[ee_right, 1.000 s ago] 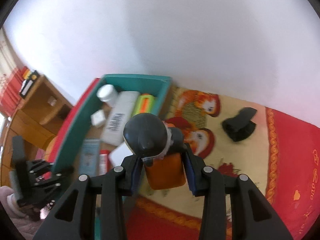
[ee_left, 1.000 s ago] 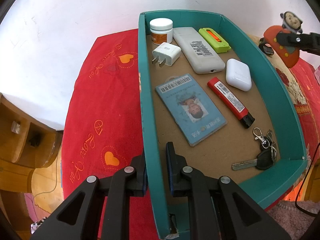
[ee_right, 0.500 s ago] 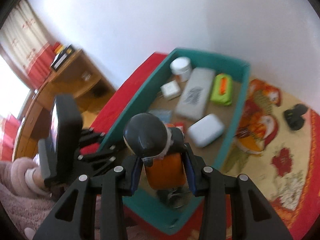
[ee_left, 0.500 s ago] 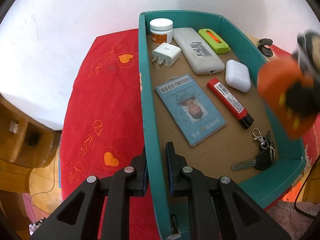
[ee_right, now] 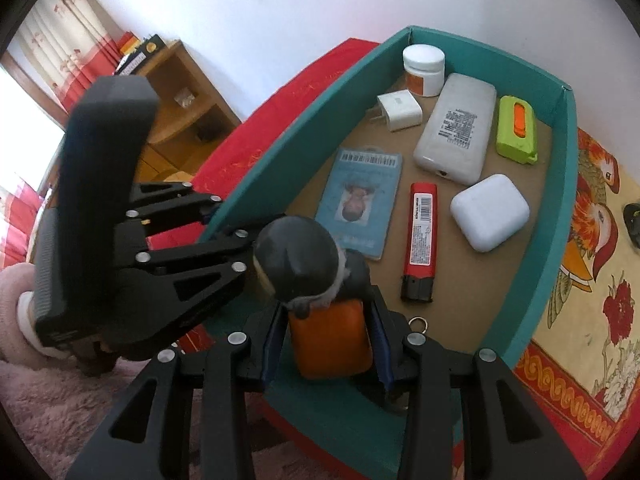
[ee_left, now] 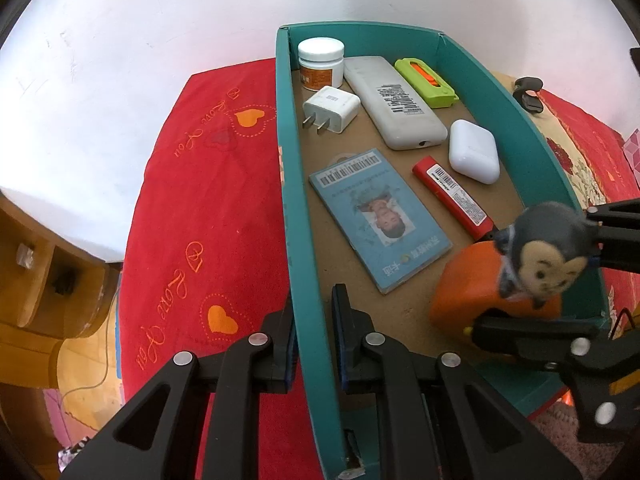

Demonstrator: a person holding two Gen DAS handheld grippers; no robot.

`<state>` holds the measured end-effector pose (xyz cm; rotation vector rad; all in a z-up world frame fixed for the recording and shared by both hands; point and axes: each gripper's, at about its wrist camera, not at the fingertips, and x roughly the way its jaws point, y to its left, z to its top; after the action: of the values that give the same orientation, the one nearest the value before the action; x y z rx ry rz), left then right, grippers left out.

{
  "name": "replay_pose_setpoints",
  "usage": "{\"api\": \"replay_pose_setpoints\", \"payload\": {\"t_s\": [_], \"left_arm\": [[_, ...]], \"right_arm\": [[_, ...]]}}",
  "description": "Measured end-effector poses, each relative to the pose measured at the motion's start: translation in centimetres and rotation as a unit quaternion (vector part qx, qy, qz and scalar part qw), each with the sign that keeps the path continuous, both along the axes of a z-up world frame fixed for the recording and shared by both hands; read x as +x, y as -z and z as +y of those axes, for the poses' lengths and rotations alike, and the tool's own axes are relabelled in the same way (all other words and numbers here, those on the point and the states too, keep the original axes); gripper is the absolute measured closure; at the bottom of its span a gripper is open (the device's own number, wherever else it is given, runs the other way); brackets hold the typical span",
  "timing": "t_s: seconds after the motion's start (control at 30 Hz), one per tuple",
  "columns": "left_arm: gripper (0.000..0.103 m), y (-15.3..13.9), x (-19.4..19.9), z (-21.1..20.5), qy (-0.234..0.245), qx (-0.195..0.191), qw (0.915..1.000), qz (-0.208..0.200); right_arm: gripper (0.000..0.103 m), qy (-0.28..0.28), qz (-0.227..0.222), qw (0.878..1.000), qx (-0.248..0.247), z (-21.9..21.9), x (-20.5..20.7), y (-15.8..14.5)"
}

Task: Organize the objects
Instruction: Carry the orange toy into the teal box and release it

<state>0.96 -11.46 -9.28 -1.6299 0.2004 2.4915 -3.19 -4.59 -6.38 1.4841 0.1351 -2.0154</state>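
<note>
My left gripper (ee_left: 314, 336) is shut on the left wall of the teal box (ee_left: 289, 184). My right gripper (ee_right: 330, 344) is shut on an orange toy (ee_right: 330, 344) with a grey monkey head (ee_right: 296, 260). It holds the toy low over the box's near right corner (ee_left: 492, 292), hiding the keys except one ring (ee_right: 418, 324). On the box floor lie a blue ID card (ee_left: 378, 216), red lighter (ee_left: 452, 196), white earbud case (ee_left: 474, 152), grey remote (ee_left: 394, 102), green cutter (ee_left: 426, 82), white charger plug (ee_left: 332, 108) and white jar (ee_left: 321, 62).
The box sits on a red cloth with hearts (ee_left: 200, 208) and a patterned bird cloth (ee_right: 592, 216). A small black clip (ee_left: 528, 92) lies beyond the box's right wall. A wooden shelf (ee_right: 176, 96) stands to the left, and pink fluffy fabric (ee_right: 48, 412) lies nearby.
My right gripper carried the orange monkey toy from beside the box, over its right wall, down to the near right corner above the keys. The left gripper stayed on the wall.
</note>
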Motion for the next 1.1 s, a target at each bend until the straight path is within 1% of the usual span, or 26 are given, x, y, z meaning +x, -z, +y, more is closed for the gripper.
{"api": "replay_pose_setpoints", "payload": {"t_s": [0.13, 0.33, 0.47, 0.63, 0.8, 0.87, 0.93, 1.1], "left_arm": [[0.088, 0.0, 0.0, 0.0, 0.001, 0.000, 1.0000, 0.000], [0.088, 0.0, 0.0, 0.0, -0.001, -0.001, 1.0000, 0.000], [0.088, 0.0, 0.0, -0.1, -0.001, -0.001, 1.0000, 0.000], [0.088, 0.0, 0.0, -0.1, -0.002, -0.001, 1.0000, 0.000], [0.088, 0.0, 0.0, -0.2, -0.002, 0.000, 1.0000, -0.001], [0.088, 0.0, 0.0, -0.2, -0.002, 0.000, 1.0000, -0.001], [0.088, 0.0, 0.0, -0.2, -0.002, -0.001, 1.0000, -0.001], [0.088, 0.0, 0.0, -0.2, -0.002, -0.001, 1.0000, -0.001]], "right_arm": [[0.066, -0.004, 0.003, 1.000, 0.012, -0.3, -0.2, 0.8], [0.066, 0.006, 0.012, 1.000, 0.008, -0.3, -1.0, 1.2], [0.066, 0.003, 0.021, 1.000, 0.005, -0.2, -1.0, 1.4], [0.066, 0.006, 0.014, 1.000, -0.002, 0.1, -1.1, 1.6], [0.065, 0.010, -0.002, 1.000, -0.012, 0.4, -1.1, 1.5], [0.063, 0.007, -0.009, 1.000, -0.017, 0.4, -1.1, 1.3], [0.055, 0.001, -0.007, 1.000, -0.023, 0.6, -1.0, 0.8], [0.053, -0.003, 0.015, 1.000, -0.022, 1.7, -0.6, -1.3]]}}
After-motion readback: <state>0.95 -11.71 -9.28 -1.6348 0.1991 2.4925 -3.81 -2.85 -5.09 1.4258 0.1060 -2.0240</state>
